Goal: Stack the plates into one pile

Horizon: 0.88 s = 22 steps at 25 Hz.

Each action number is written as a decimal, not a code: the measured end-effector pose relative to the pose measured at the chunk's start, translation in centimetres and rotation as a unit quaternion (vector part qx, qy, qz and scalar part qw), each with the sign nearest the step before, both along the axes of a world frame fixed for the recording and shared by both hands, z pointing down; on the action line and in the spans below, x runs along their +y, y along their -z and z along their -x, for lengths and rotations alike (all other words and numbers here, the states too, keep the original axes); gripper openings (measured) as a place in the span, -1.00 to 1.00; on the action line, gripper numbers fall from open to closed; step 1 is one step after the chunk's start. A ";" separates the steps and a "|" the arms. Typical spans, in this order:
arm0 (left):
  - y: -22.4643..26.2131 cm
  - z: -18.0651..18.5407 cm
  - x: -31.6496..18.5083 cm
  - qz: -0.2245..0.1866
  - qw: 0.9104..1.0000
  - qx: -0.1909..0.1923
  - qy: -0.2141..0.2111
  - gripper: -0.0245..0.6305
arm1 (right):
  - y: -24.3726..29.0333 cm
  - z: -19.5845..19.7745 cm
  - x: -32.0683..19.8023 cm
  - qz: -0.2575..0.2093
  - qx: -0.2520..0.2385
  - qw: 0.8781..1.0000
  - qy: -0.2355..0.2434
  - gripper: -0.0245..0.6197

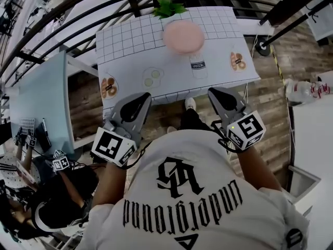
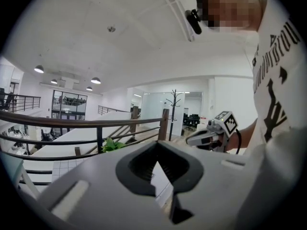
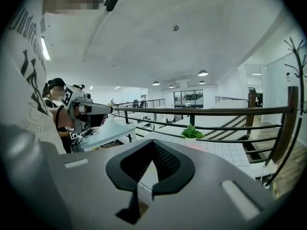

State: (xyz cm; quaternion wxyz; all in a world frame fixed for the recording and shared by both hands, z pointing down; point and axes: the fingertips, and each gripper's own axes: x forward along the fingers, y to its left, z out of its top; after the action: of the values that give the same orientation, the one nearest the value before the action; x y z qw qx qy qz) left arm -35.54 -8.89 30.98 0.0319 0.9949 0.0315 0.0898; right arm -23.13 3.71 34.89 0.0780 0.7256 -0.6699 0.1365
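Head view showed me standing back from the tabletop (image 1: 125,40), with both hands drawn in close to my chest. My left gripper (image 1: 141,99) and right gripper (image 1: 217,95) hung just short of its near edge and touched nothing. The pink plate (image 1: 183,36) sat toward the far side of the gridded cloth, just in front of a green plant (image 1: 167,7). I could not tell whether it was one plate or several already piled. I saw no other loose plate, and the small food pictures on the cloth looked printed and flat.

Left gripper view showed my fingers clenched together with nothing between them, only a sliver of the cloth visible past the gap behind the tips. The plant and a railing lay beyond them. The plate itself was hidden behind the gripper's body.

Right gripper view showed those fingers pressed shut and empty too. The plant was ahead, with a faint pink edge of the plate just below it. A person sat at another table off to the side.

I judged the plate to be stiff, smooth and fairly light, and likely to chip if knocked. The best hold would be a pinch on the near rim, with the fingers well over the lip so it would not slide or tilt.
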 end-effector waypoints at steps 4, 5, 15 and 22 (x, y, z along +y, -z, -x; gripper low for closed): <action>0.2 1.6 0.7 0.003 1.000 -0.002 -0.001 -0.78 | 0.4 1.6 1.1 -0.003 0.001 1.000 -0.005 -0.91; 0.2 1.9 0.9 0.004 1.000 -0.002 -0.001 -0.78 | 0.5 1.9 1.4 -0.005 0.001 1.000 -0.006 -0.91; 0.6 3.2 2.4 0.009 1.000 0.013 0.002 -0.78 | 2.1 4.0 1.8 -0.020 0.012 1.000 -0.001 -0.91; 0.8 3.4 2.7 0.009 1.000 0.016 0.009 -0.78 | 3.0 4.5 1.7 -0.028 0.006 1.000 0.004 -0.91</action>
State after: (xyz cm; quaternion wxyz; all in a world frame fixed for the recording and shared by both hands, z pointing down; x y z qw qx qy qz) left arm -38.99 -6.18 30.14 0.0408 0.9962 0.0237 0.0729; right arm -27.59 5.45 31.90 0.0621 0.7254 -0.6762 0.1126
